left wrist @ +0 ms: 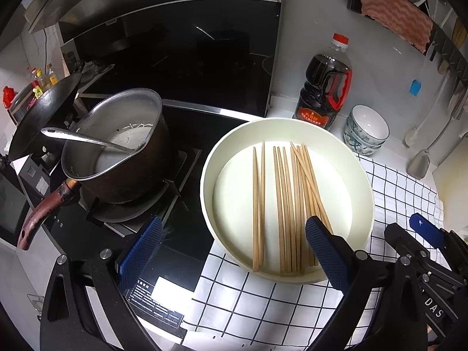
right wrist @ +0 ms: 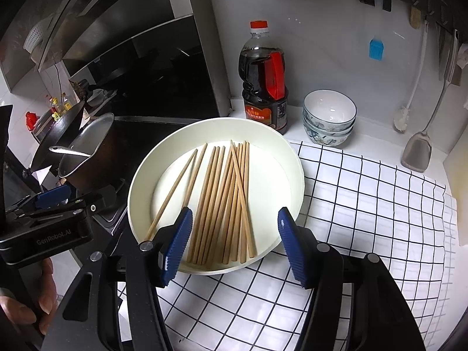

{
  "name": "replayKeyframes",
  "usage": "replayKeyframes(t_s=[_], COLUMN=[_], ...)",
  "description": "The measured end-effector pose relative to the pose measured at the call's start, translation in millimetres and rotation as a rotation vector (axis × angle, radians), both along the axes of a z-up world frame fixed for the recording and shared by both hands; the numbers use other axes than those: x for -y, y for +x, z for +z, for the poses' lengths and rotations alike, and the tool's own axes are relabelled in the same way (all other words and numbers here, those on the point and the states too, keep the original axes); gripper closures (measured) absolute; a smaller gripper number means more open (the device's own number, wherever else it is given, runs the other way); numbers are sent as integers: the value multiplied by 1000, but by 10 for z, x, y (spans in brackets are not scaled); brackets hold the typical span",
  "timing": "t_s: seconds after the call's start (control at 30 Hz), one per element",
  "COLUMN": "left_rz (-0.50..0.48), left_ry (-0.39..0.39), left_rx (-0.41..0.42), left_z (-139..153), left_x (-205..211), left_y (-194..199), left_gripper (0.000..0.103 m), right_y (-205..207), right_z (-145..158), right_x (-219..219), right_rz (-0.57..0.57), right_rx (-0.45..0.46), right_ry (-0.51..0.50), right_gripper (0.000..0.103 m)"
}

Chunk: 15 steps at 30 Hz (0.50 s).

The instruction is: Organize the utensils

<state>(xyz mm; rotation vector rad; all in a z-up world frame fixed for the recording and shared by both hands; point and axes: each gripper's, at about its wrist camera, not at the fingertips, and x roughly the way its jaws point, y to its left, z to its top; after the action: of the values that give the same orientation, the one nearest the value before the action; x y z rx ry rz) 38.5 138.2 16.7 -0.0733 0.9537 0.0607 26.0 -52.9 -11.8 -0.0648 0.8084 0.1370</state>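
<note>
both grippers: black frames, silver screws, blue ribbed pads. left gripper [right wrist: 55, 196] says GenRobot.AI, right gripper [right wrist: 234, 242] lettered DAS

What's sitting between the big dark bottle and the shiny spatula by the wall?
A stack of bowls sits between the dark bottle and the metal spatula, on the counter beside the checked cloth. The right wrist view shows it best.

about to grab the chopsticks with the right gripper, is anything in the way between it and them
Nothing visible blocks it. The right gripper hangs open just above the near rim of the white dish, and the chopsticks lie loose and uncovered on the dish floor between its fingers. Only the low rim sits beneath the fingers.
</note>
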Motion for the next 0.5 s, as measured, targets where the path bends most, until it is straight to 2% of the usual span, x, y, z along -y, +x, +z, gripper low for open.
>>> replayKeyframes(t_s=[0.5], left_rz=[-4], left_ry=[3], left_rx=[2], left_z=[2], left_x=[44], left_y=[-22], left_gripper=[6], right_y=[-13], right_z=[24], right_x=[17], right_rz=[2], right_rx=[9], right_ry=[2], right_gripper=[43])
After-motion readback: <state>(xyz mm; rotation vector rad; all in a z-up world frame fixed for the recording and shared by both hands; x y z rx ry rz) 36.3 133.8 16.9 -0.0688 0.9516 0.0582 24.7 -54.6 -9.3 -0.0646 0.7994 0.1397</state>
